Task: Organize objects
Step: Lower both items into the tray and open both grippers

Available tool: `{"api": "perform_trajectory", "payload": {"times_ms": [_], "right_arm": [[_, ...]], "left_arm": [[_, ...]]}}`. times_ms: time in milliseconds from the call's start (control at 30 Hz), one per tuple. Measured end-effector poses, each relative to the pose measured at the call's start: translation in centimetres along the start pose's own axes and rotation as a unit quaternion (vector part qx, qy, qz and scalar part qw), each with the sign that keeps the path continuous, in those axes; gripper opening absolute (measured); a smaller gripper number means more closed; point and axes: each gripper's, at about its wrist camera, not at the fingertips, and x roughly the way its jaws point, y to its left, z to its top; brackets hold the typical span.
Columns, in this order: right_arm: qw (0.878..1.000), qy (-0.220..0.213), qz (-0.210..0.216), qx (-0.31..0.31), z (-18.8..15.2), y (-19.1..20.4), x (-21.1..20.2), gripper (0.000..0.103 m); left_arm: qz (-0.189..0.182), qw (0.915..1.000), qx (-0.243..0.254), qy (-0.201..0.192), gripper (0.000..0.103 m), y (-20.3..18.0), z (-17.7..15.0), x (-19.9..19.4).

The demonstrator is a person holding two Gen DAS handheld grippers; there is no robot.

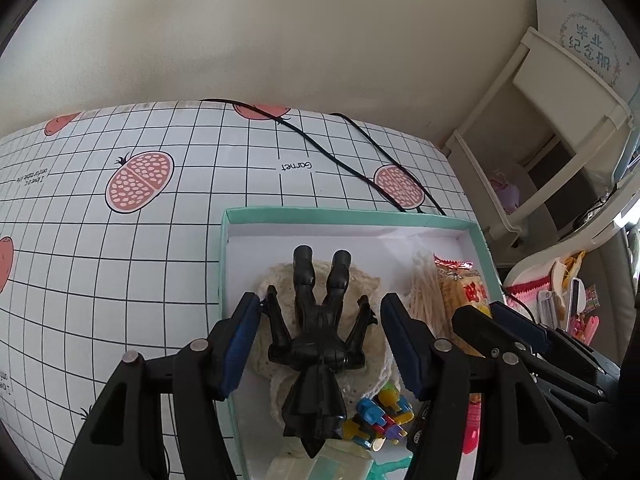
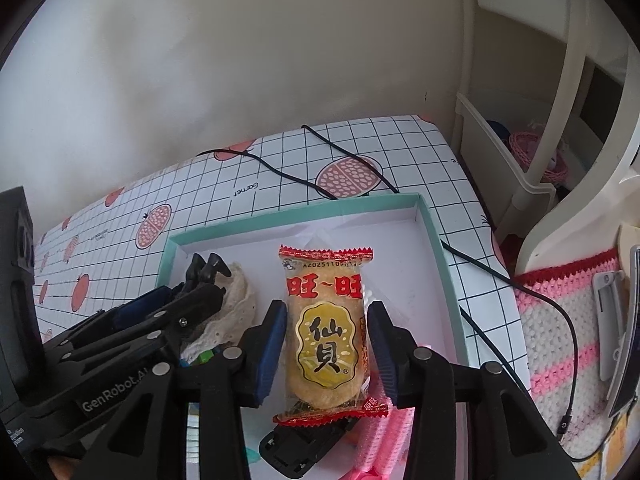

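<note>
- Left tool (image 1: 320, 340): jaws spread wide, one on each side of the black figure (image 1: 316, 336), touching neither arm clearly. The figure lies on its back on a cream doily (image 1: 372, 360) in the left part of the box (image 1: 344, 215).
- Risk, left: the figure's splayed arms and legs give the pads an uneven purchase; if they close on the limbs, it may twist or drag the doily along.
- Block toy (image 1: 380, 416): just beside the figure's head; likely to be nudged if the left tool goes lower.
- Swabs (image 1: 424, 296): a loose bundle between doily and snack; apt to scatter if either tool brushes it.
- Right tool (image 2: 326, 344): jaws parted round the rice-cracker snack (image 2: 326, 340), pads close to the wrapper's sides; whether they touch it I cannot tell. The snack is over the middle of the box.
- Risk, right: the wrapper looks slick and the cracker brittle; too hard a squeeze may crack it, too light may let it slip.
- Risk, both: the two tools work close side by side over one box and may collide.
- Table (image 1: 120, 260): grid-and-pomegranate cover; a black cable (image 1: 320, 140) runs across it behind the box.
- Room: plain cream wall behind; a cream shelf unit (image 1: 560, 112) at right.
</note>
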Motion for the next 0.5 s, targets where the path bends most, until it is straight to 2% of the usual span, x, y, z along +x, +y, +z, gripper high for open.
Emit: {"api": "perform_trajectory", "payload": {"times_ms": [400, 500], "right_arm": [[1.0, -0.022, 0.009, -0.007, 0.6, 0.7, -2.1, 0.046], [1.0, -0.023, 0.01, -0.008, 0.6, 0.8, -2.1, 0.046]], "left_arm": [[-0.007, 0.9997, 0.003, -0.024, 0.065, -0.1, 0.8, -2.1], [-0.007, 0.9997, -0.002, -0.022, 0.068, 0.2, 0.8, -2.0]]}}
